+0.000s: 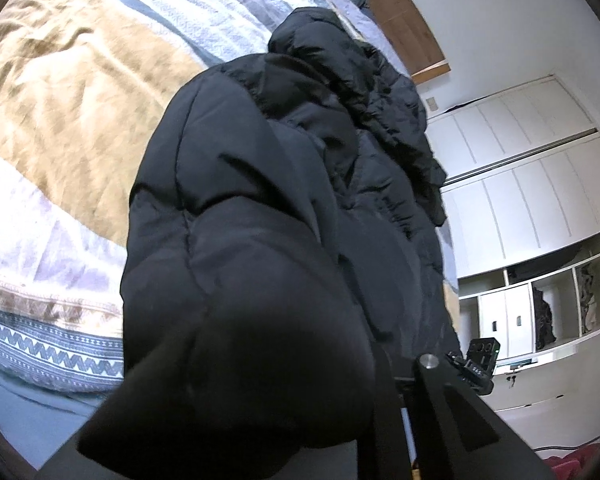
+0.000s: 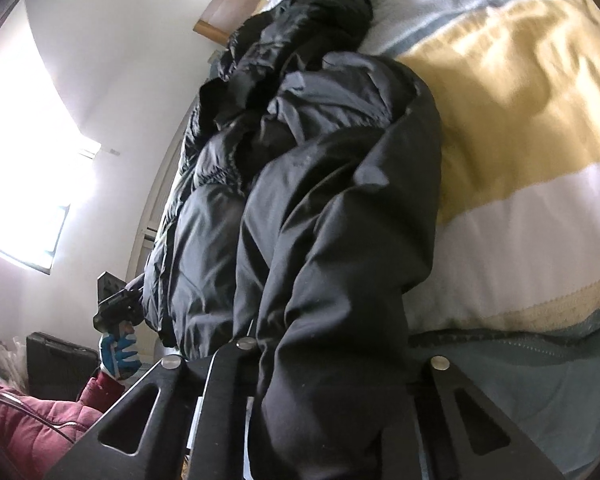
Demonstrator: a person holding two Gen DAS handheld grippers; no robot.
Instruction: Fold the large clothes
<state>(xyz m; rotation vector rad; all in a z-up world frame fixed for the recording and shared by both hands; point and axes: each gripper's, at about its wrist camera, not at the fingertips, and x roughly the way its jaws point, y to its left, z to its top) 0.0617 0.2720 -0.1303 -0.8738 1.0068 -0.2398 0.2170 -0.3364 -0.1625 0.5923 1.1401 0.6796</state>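
the right gripper (image 2: 320,364) is clenched on a fold of the black puffer jacket (image 2: 300,184), which lies on the striped bedspread (image 2: 520,128). the left gripper (image 1: 300,392) is buried under jacket fabric, so its grasp cannot be told.

Both wrist cameras look low and close along a black puffer jacket (image 1: 284,208) (image 2: 324,216), sharing the striped bed (image 1: 80,80) (image 2: 520,120) from opposite sides.
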